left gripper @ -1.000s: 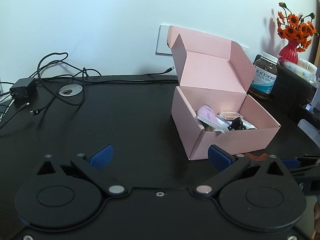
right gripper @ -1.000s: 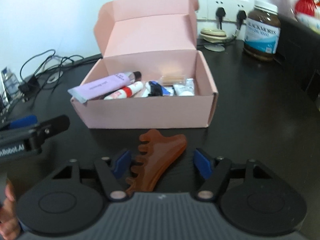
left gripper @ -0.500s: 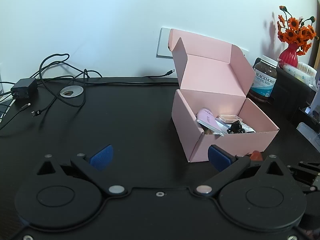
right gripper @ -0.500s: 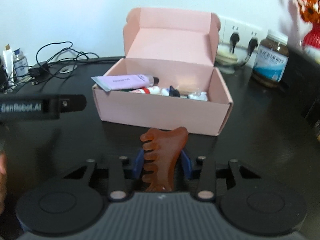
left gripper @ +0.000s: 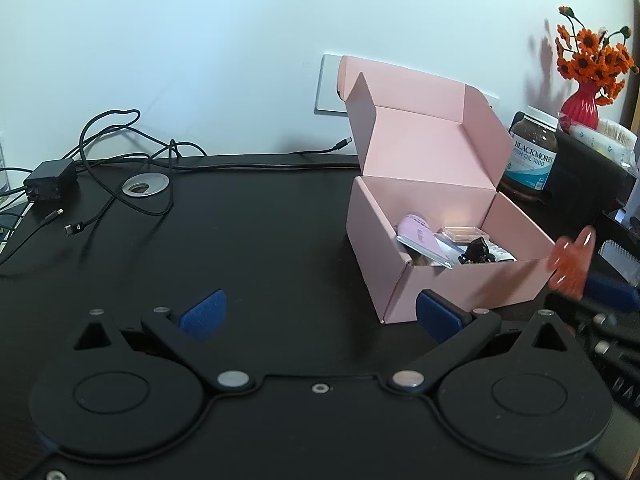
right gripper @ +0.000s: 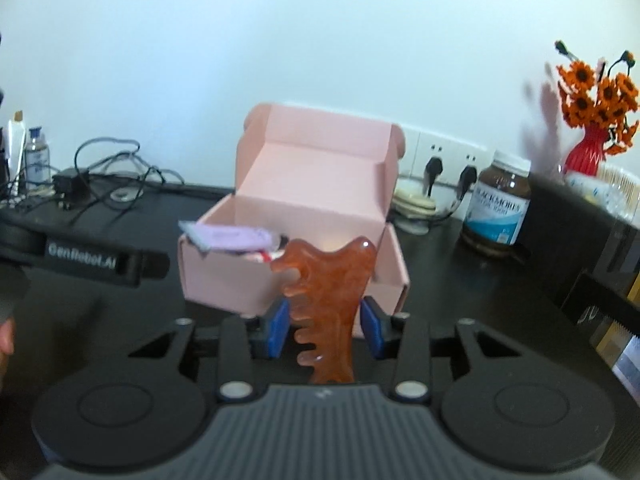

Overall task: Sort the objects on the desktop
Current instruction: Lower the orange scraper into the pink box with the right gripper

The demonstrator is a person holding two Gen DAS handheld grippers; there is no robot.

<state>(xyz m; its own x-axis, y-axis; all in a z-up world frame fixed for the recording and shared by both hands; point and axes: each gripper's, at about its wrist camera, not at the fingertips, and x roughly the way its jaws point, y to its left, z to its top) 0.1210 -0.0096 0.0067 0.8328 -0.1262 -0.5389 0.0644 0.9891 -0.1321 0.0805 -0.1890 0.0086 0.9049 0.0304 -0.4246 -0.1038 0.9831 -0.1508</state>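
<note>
An open pink box [left gripper: 460, 288] [right gripper: 224, 276] stands on the black desk with its lid up; inside lie a lilac tube [left gripper: 420, 234] [right gripper: 228, 236], a small clear case [left gripper: 464, 233] and a black clip [left gripper: 476, 252]. My right gripper [right gripper: 325, 324] is shut on a reddish-brown comb [right gripper: 326, 292], held upright above the desk just in front of the box. The same comb [left gripper: 570, 264] shows blurred at the box's right corner in the left wrist view. My left gripper [left gripper: 320, 312] stands open over bare desk, left of the box, holding nothing.
A brown supplement jar [left gripper: 534, 156] [right gripper: 500, 204], a red vase of orange flowers [left gripper: 580, 104] [right gripper: 584, 152] and a black organiser [right gripper: 568, 240] stand at the right. Cables and a charger [left gripper: 50, 180] lie at the back left, by a grommet [left gripper: 142, 188]. A small brush [left gripper: 620, 256] lies far right.
My right gripper closed on the comb and lifted it off the desk, tilting it upright toward the box. The left gripper stayed open and nearly still.
</note>
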